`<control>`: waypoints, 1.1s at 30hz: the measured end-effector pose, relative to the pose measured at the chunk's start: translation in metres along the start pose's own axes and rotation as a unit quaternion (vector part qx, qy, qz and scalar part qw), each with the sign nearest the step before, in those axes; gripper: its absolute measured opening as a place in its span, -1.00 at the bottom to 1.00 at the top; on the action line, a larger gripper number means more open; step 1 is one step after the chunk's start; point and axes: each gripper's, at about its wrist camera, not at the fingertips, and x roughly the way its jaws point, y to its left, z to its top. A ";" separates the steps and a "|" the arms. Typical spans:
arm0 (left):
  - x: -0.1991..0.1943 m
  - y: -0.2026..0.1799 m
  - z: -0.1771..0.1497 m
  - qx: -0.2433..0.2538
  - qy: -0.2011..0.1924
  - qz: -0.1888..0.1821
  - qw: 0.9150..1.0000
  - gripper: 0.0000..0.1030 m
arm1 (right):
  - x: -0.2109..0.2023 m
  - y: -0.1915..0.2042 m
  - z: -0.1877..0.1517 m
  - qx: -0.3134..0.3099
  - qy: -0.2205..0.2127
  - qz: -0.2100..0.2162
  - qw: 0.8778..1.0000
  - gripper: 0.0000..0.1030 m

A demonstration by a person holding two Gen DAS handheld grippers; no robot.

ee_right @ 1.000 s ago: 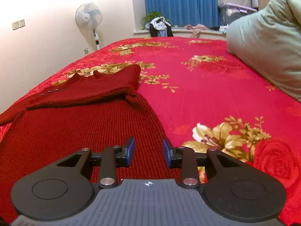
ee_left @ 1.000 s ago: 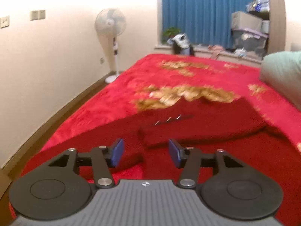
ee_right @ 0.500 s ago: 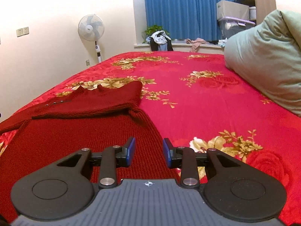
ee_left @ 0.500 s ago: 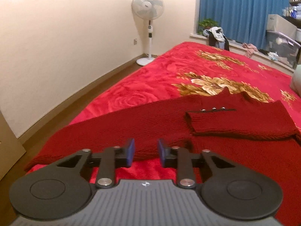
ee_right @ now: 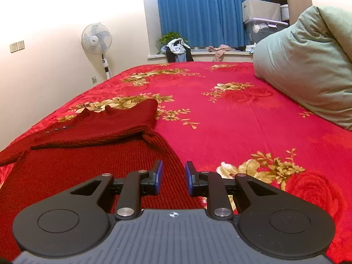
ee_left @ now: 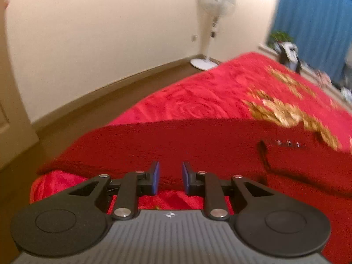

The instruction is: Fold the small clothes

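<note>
Sweater (ee_right: pixel 72 167) | flat on bedspread (ee_right: pixel 231 118) (folded sleeve atop) — storage bin (ee_right: pixel 264 25) contents unclear

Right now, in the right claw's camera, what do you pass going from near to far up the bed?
Right claw → dark red knitted sweater → red bedspread with gold flowers → windowsill with a heap of clothes → blue pleated curtain.

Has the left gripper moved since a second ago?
Yes. The left gripper, its jaws just closing with a gap left, swung toward the sweater's wall-side sleeve: the standing fan slid rightward across its view and the floor came in.
</note>
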 end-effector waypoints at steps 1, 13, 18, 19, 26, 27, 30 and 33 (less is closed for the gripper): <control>0.001 0.003 0.000 0.000 0.000 0.001 1.000 -0.54 | 0.002 0.000 0.000 0.001 0.002 0.001 1.000 -0.55; 0.024 0.040 0.003 -0.060 0.033 0.022 0.997 -0.50 | 0.022 0.015 0.002 -0.018 0.010 0.014 1.000 -0.55; 0.029 0.067 0.003 -0.126 0.050 0.023 0.991 -0.50 | 0.028 0.018 0.003 -0.017 0.027 0.028 0.999 -0.55; 0.031 0.073 0.002 -0.140 0.056 0.022 0.988 -0.50 | 0.029 0.018 0.003 -0.016 0.029 0.030 0.999 -0.55; 0.048 0.096 -0.007 -0.221 0.098 0.010 0.970 -0.29 | 0.041 0.020 -0.002 -0.023 0.069 0.039 0.997 -0.55; 0.049 0.096 -0.007 -0.225 0.098 0.011 0.969 -0.26 | 0.045 0.021 -0.004 -0.031 0.084 0.034 0.995 -0.55; 0.051 0.098 -0.006 -0.234 0.091 0.016 0.968 -0.22 | 0.061 0.021 -0.016 -0.043 0.150 0.016 0.988 -0.55; 0.053 0.098 -0.006 -0.246 0.086 0.018 0.965 -0.18 | 0.072 0.014 -0.022 -0.031 0.192 0.000 0.981 -0.55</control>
